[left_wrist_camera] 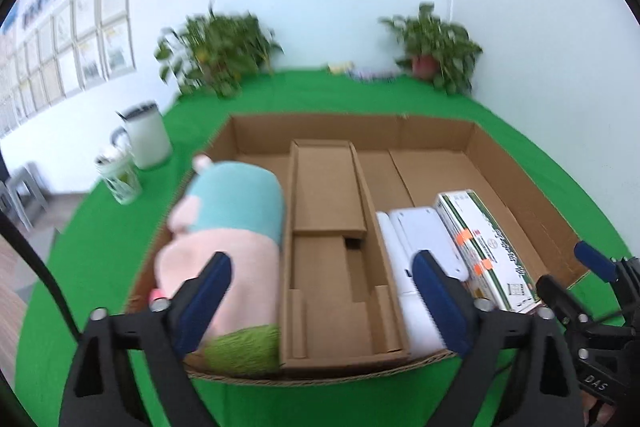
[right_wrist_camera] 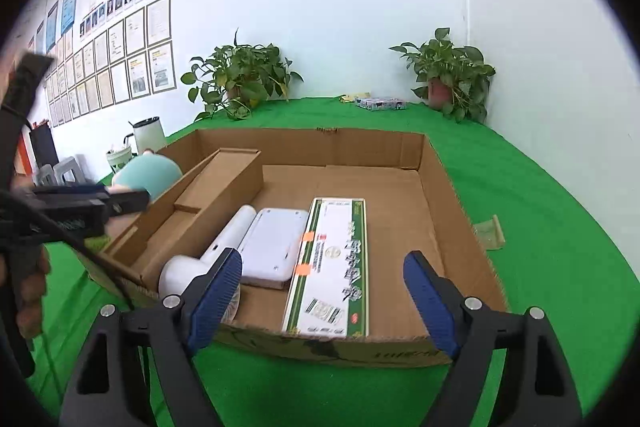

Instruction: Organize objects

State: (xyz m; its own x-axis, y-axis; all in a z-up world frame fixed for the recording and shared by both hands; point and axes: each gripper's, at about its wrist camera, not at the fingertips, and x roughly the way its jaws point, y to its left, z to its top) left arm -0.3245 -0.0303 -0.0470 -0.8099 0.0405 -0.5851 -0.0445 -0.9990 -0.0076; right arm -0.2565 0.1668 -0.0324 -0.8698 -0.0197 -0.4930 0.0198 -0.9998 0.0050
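Green cloth covers the table [right_wrist_camera: 540, 211]. A shallow cardboard tray [right_wrist_camera: 444, 195] sits at its middle. Inside, along the tray's left edge: rolled pink-and-teal plush [left_wrist_camera: 228, 227], a long cardboard insert [left_wrist_camera: 332, 251] beside it. Toward the near edge, side by side: white handheld fan [right_wrist_camera: 208, 255], white flat device [right_wrist_camera: 276, 247], green-and-white carton [right_wrist_camera: 332, 267]. Left tool [left_wrist_camera: 320, 303] hovers over the tray's near edge, jaws spread, nothing between them. Right tool [right_wrist_camera: 322, 299] likewise spread wide and empty, just short of the near edge. Two potted plants [right_wrist_camera: 452, 71] at the table's far edge; white kettle [left_wrist_camera: 146, 137] and cup [left_wrist_camera: 118, 177] at the left edge.
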